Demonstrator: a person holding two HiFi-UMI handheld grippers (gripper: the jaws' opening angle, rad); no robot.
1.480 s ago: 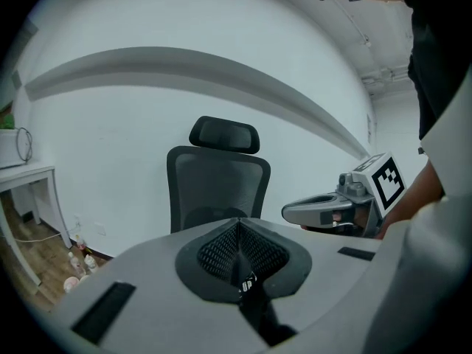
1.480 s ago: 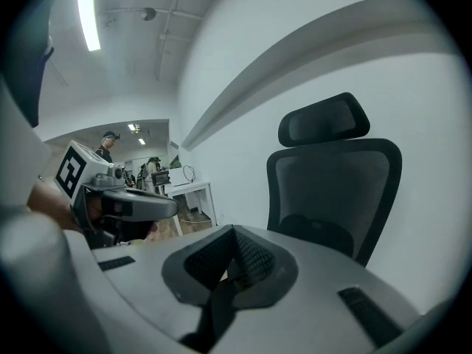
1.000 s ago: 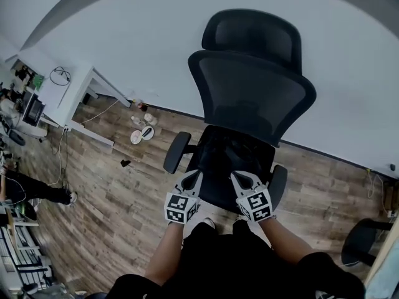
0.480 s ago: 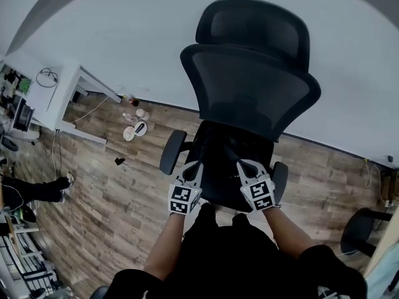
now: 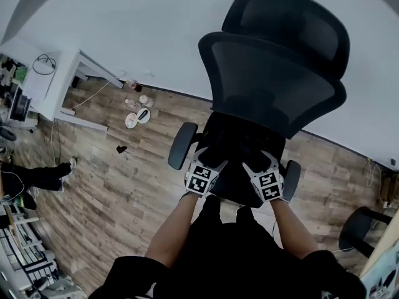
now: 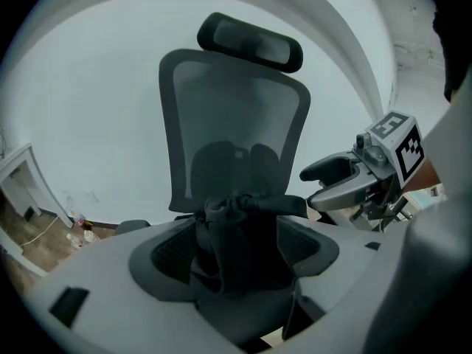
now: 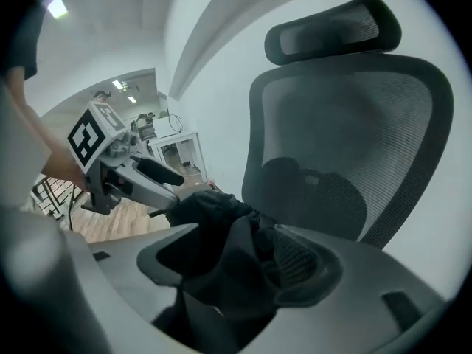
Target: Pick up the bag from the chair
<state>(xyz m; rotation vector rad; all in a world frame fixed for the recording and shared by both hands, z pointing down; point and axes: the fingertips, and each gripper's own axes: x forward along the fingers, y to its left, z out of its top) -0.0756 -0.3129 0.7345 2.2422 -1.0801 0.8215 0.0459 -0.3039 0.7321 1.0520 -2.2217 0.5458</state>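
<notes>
Bag (image 6: pixel 228 216), black fabric w/ a knotted top, sits mid-seat on the office chair (image 5: pixel 274 86), at the tips of both grippers. L gripper (image 6: pixel 234 255) has jaws that have just been opening and stand wide apart w/ the bag's bunched top betw. them, pads not pressing, and R gripper (image 7: pixel 240 265) just beside it reads the same: just been opening, apart, dark fabric betw. the jaws, no squeeze. Step looks like pre-grasp; next move prob needs both to close on the bunched fabric, then lift straight up clear of the armrests (image 5: pixel 181 145).
</notes>
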